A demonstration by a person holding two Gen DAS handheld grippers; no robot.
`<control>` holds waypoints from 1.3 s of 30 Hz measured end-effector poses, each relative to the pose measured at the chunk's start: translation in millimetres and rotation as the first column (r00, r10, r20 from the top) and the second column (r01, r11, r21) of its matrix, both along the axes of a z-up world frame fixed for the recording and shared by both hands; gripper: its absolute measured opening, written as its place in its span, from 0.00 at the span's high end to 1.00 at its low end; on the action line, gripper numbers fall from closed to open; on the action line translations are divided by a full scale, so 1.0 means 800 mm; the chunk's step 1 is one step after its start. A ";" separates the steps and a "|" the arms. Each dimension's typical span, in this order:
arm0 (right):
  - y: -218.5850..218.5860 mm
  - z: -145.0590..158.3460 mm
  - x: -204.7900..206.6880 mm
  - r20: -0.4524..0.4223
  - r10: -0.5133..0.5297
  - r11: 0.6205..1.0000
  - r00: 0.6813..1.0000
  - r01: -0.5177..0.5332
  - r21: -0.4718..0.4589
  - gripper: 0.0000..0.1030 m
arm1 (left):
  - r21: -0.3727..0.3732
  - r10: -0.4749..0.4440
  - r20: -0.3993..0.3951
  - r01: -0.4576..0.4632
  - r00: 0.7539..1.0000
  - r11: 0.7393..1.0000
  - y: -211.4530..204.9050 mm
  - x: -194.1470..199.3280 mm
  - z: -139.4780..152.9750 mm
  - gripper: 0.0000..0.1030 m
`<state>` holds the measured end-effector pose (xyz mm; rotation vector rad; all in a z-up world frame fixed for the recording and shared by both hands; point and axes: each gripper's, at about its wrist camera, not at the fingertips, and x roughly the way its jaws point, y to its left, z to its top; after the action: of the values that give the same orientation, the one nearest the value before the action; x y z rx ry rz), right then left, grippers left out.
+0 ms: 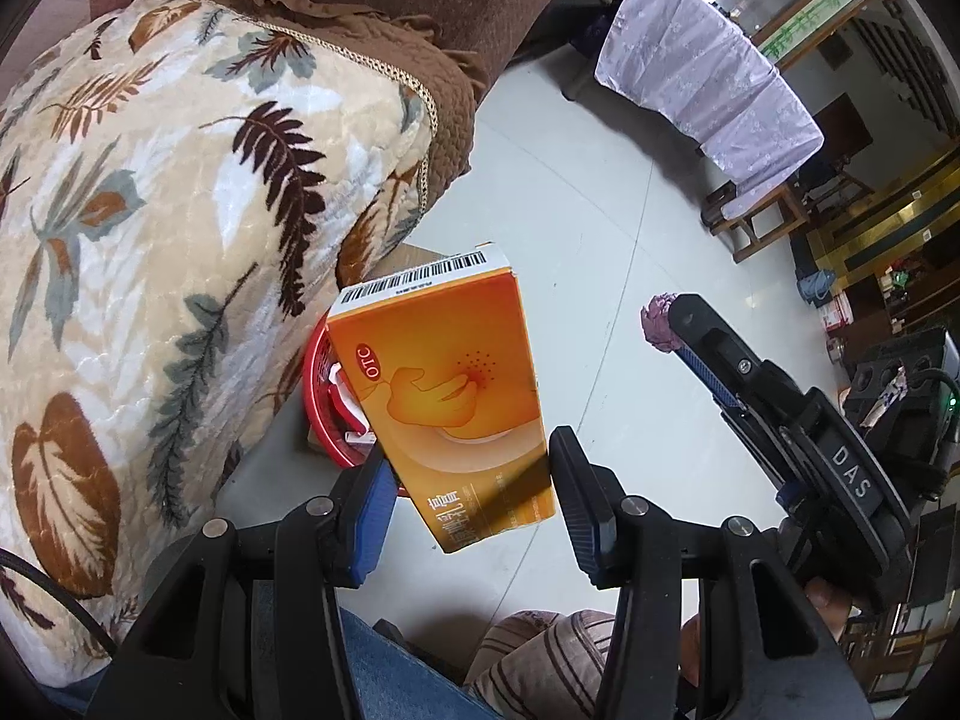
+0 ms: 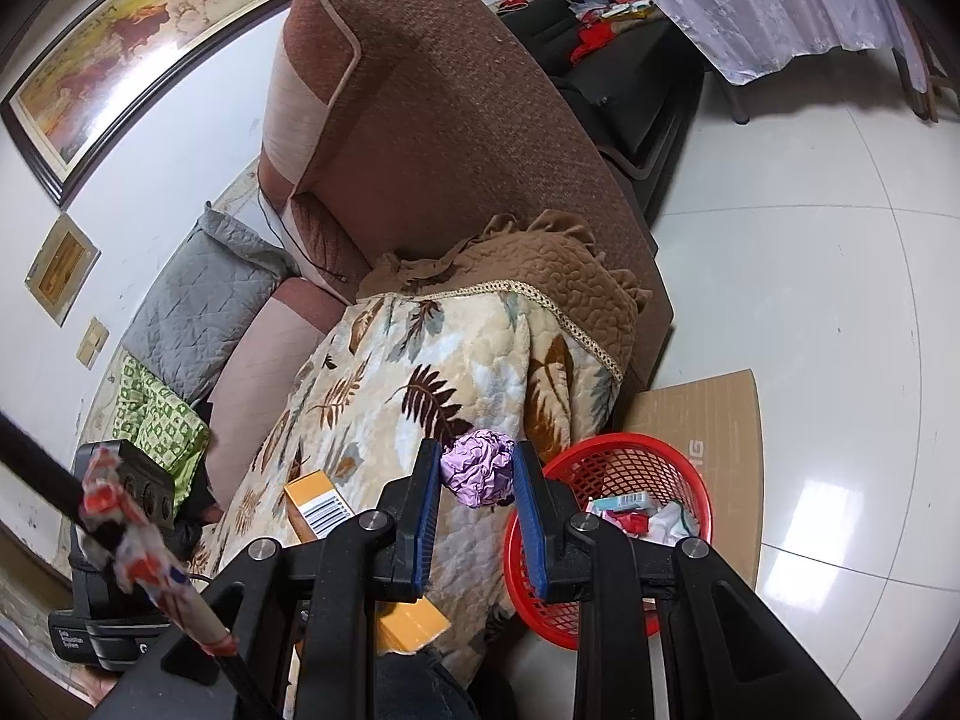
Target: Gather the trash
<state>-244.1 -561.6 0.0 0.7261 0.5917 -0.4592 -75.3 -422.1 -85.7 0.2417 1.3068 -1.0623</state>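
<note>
Right tongs (image 2: 477, 501) are clamped on a crumpled purple wrapper (image 2: 478, 467); left tongs (image 1: 471, 501) grip an orange medicine box (image 1: 450, 390) — both above the floor (image 2: 810, 300) by the sofa's front edge. Mid-carry, I judge: next, release each over the red basket (image 2: 630, 450).

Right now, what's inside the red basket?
In the red basket the right wrist view shows a pale blue carton, something red and white crumpled wrapping. The right tongs, holding a purple paper ball, cover the near side and bottom.
</note>
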 end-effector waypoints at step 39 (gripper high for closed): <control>0.036 0.028 -0.006 -0.045 -0.031 0.997 0.998 0.028 -0.071 0.26 | -0.103 0.148 0.284 -0.123 0.947 0.987 0.085 -0.021 0.056 0.27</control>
<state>-249.2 -533.0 22.8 0.6592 0.6060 -0.5230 -92.0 -354.1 -40.6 0.2320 0.9968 -0.9231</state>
